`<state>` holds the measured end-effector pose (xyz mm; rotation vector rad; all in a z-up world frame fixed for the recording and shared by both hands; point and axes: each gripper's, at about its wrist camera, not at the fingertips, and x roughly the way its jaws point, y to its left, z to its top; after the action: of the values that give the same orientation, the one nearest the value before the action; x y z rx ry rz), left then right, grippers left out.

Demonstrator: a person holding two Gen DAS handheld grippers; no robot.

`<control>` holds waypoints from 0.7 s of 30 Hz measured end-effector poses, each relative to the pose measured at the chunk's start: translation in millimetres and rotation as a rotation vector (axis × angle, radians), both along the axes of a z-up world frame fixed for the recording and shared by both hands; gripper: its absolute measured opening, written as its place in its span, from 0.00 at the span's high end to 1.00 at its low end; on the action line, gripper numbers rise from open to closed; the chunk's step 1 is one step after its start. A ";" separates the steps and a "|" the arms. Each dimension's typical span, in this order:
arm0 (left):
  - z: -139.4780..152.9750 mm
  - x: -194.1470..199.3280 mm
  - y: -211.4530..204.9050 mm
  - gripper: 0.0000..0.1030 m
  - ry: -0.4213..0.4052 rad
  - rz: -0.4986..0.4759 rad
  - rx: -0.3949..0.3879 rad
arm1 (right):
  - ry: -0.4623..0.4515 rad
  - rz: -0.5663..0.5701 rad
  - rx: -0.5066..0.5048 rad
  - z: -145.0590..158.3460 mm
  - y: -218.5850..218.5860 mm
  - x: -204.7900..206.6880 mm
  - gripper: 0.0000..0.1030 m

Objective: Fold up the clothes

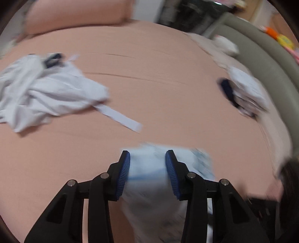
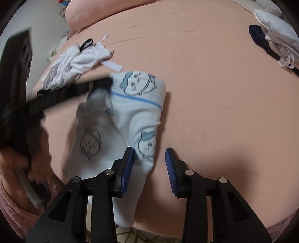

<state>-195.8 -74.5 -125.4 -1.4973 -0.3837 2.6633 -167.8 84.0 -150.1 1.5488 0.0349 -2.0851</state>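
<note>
Bed sheet (image 2: 214, 97) wide open centre and right — free passage. Crumpled white garment (image 1: 46, 91) blocks far left, folded pile (image 2: 276, 39) far right, printed garment (image 2: 134, 112) near edge.

A bedroom in a home.
A bed (image 1: 168, 65) with pink sheet, a pillow (image 1: 78, 15), and clothes (image 1: 46, 89) lying on it.

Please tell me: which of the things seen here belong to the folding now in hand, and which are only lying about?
In the job:
- cartoon-print garment
- left gripper, jaws open, garment between them
- right gripper, jaws open beside the garment's edge

Lying about:
- crumpled white garment
- pile of white and navy clothes
- pink pillow
- bed sheet
</note>
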 end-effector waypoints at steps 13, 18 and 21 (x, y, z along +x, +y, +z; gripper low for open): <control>-13.6 87.8 -3.6 0.61 -0.171 0.058 0.110 | 0.026 -0.008 -0.009 6.4 5.1 0.0 0.65; -1.4 110.5 -24.4 0.63 -0.202 0.107 0.284 | -0.036 -0.050 -0.043 12.0 35.7 9.9 0.62; -13.7 117.5 -20.9 0.62 -0.241 0.078 0.326 | -0.109 0.012 -0.154 15.1 37.1 27.2 0.62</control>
<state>-78.3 -95.4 -139.1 -1.7225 -0.8597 2.3270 -140.6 121.2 -135.0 1.5613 -0.1517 -1.9421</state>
